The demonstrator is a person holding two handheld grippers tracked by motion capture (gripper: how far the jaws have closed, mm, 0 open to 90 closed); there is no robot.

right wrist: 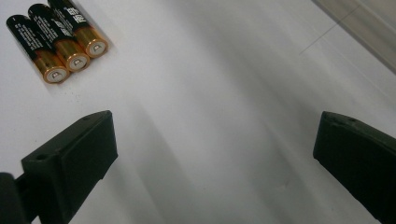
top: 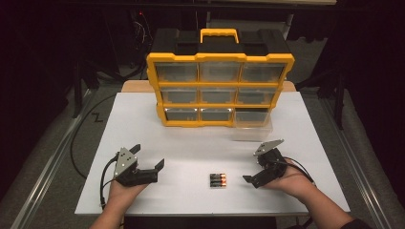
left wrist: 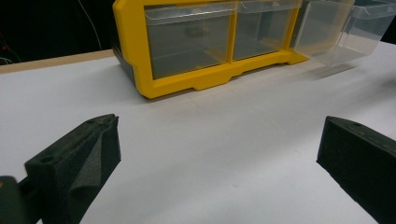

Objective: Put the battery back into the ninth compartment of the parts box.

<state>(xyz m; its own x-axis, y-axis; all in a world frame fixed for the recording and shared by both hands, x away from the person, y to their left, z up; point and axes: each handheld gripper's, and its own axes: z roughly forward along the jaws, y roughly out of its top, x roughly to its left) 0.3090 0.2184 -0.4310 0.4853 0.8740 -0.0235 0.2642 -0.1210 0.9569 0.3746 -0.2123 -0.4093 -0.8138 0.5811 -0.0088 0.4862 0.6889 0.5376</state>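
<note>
Three black-and-copper batteries (top: 218, 180) lie side by side near the front of the white table (top: 143, 124). A yellow organizer (top: 219, 90) with clear drawers stands at the back centre. Its bottom right drawer (top: 251, 125) is pulled out. My left gripper (top: 148, 156) rests open at the front left, empty, and faces the organizer (left wrist: 187, 51) and the pulled-out drawer (left wrist: 336, 32). My right gripper (top: 253, 169) is open and empty, just right of the batteries. In the right gripper view the batteries (right wrist: 58, 39) lie at upper left, beyond the open gripper (right wrist: 215, 154).
The organizer has a yellow carry handle (top: 219, 33) on top. A wooden board edge (top: 136, 86) shows behind the table. Cables (top: 79, 143) trail over the grey floor to the left. The surroundings are dark.
</note>
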